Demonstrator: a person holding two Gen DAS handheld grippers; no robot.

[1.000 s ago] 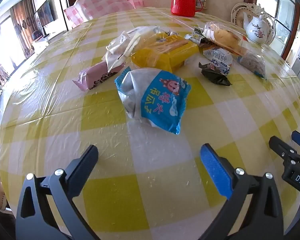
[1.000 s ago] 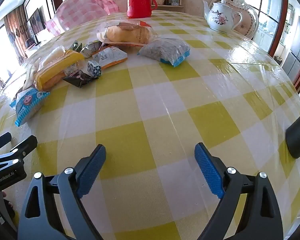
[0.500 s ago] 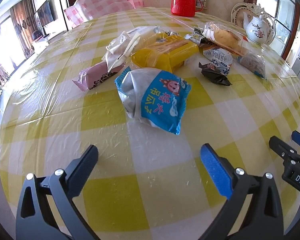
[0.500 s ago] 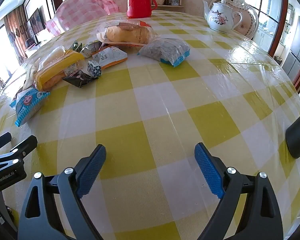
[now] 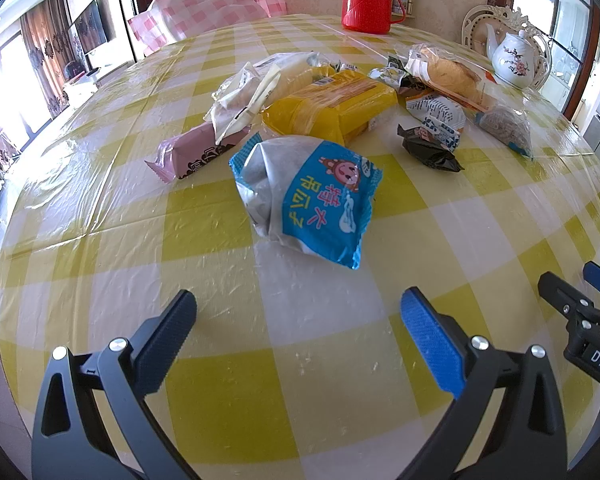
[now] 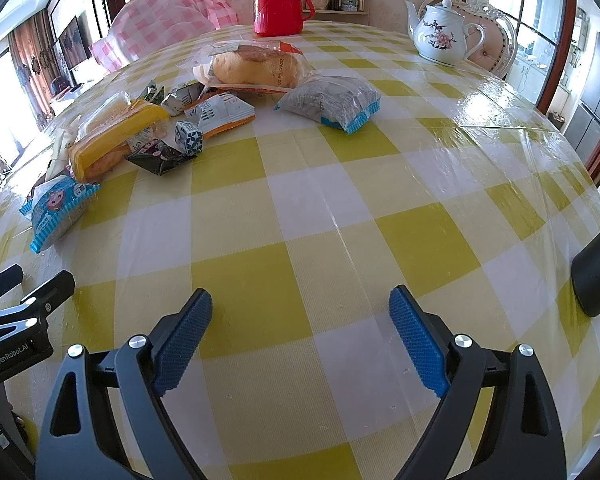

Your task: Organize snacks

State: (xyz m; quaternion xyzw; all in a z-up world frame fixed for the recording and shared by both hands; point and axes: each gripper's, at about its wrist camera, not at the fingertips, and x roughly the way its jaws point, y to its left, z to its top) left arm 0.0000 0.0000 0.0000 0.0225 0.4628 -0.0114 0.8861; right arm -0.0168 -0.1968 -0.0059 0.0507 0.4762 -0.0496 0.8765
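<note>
Several wrapped snacks lie in a loose pile on the yellow-checked tablecloth point(image 5: 204, 216). Nearest my left gripper point(image 5: 298, 316) is a blue-and-silver packet point(image 5: 308, 196), just ahead of its open, empty fingers. Behind it lie a pink bar point(image 5: 192, 152), a yellow pack point(image 5: 332, 106), a black wrapper point(image 5: 430, 150) and a bagged bread point(image 5: 448, 72). My right gripper point(image 6: 300, 322) is open and empty over bare cloth, well short of the bagged bread point(image 6: 252, 66) and a grey packet with a blue edge point(image 6: 332, 100). The blue-and-silver packet point(image 6: 58, 206) lies far to its left.
A red thermos point(image 6: 278, 0) and a white floral teapot point(image 6: 440, 34) stand at the table's far side. A pink checked cushion point(image 5: 208, 8) sits behind the table, and an ornate chair point(image 6: 492, 48) beyond the teapot. A dark rounded object point(image 6: 598, 276) intrudes at the right edge.
</note>
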